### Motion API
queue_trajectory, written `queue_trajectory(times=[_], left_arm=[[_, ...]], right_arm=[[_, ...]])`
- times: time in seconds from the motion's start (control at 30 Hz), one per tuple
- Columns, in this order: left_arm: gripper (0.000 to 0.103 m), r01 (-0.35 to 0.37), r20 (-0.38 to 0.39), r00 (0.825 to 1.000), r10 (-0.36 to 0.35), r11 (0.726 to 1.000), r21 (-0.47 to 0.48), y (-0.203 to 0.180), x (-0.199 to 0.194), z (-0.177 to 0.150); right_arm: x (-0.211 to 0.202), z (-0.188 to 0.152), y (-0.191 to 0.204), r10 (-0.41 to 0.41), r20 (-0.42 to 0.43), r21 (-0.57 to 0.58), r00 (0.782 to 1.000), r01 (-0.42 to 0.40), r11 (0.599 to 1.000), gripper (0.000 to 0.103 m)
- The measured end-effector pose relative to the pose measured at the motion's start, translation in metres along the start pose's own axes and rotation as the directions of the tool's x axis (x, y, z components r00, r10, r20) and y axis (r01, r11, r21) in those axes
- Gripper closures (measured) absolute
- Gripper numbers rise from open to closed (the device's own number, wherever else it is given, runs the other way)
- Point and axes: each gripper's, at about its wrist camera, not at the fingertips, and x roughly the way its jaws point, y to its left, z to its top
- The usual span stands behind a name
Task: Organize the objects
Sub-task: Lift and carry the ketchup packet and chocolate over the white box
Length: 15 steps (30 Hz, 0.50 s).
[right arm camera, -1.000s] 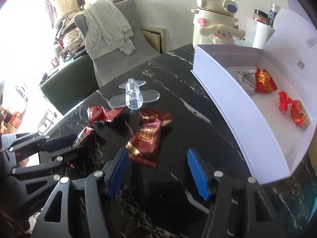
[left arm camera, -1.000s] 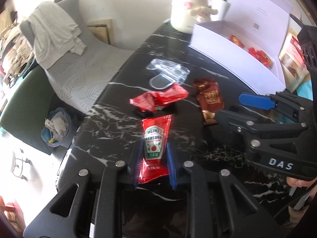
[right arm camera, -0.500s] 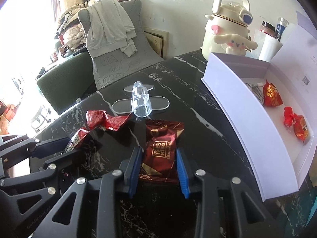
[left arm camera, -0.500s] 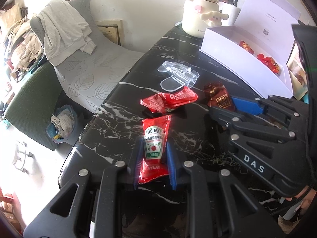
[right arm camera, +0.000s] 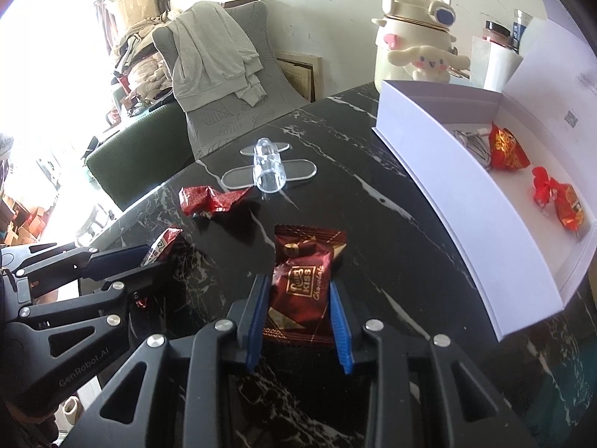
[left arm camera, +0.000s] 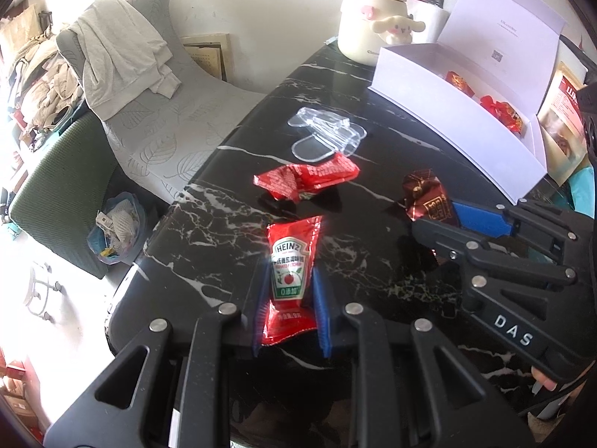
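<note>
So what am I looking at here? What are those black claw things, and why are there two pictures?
They are two hand-held grabbing tools, one per hand, each with a camera looking along its fingers; hence two pictures. In the left camera's picture, the left claw is closed on a Heinz ketchup packet. In the right camera's picture, the right claw is closed on a dark red chocolate packet. Both packets are on a black marble table, beside a crumpled red wrapper, a clear plastic piece and an open white box holding red snacks.

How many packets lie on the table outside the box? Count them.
3: Heinz ketchup sachet in the left tongs, Kiss chocolate packet in the right tongs, crumpled red packet beside the clear plastic holder. None looks hidden.
</note>
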Motion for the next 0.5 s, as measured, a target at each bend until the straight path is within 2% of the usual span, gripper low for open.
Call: queue_trajectory(times=[0.13,0.5], left_arm=[[0.082,0.032,-0.006,0.999,-0.032,0.999,-0.001,-0.004,-0.005,-0.002],[0.082,0.046,0.002,0.999,-0.046,0.999,0.009,-0.009,-0.018,0.000]], right_arm=[[-0.005,-0.006,-0.007,0.009,-0.002,0.023,1.000,-0.009,1.000,0.071],[-0.023,-0.014,-0.010,0.022,0.024,0.026,0.999,-0.022,0.999,0.072]])
